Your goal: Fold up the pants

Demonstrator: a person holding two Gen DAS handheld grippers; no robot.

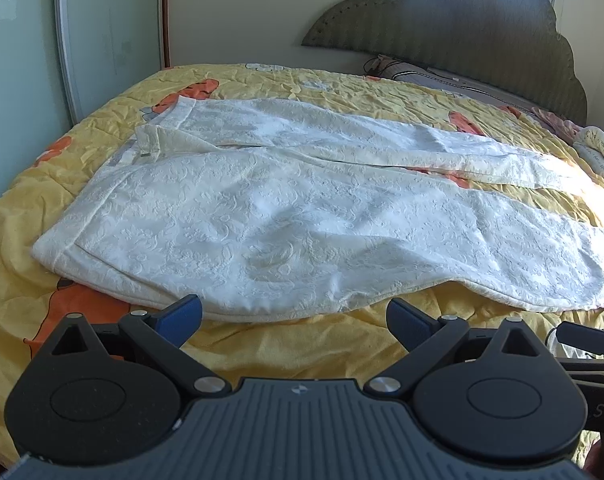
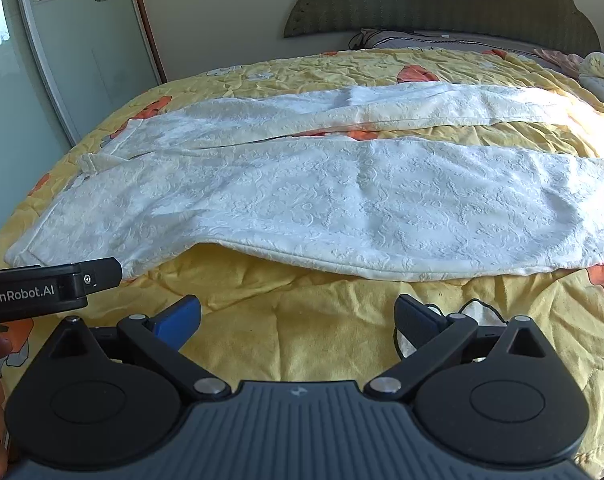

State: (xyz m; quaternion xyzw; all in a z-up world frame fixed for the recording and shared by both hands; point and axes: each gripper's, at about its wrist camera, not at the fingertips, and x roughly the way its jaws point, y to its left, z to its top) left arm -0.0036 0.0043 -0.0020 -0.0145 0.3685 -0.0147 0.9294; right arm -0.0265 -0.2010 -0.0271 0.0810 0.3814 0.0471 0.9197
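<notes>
White embossed pants (image 1: 285, 216) lie spread flat on a yellow quilt (image 1: 302, 344), waistband at the left, both legs running to the right; they also show in the right wrist view (image 2: 342, 200). My left gripper (image 1: 293, 318) is open and empty, just in front of the near edge of the pants by the hip. My right gripper (image 2: 297, 318) is open and empty, over bare quilt (image 2: 302, 304) a little short of the near leg's edge. The left gripper's body (image 2: 41, 288) shows at the left of the right wrist view.
A padded green headboard (image 1: 462, 32) stands at the far right with pillows (image 1: 442, 76) below it. A folded cream blanket (image 1: 600, 152) lies at the right edge. A glass wardrobe door (image 1: 101, 40) stands beyond the bed's left side.
</notes>
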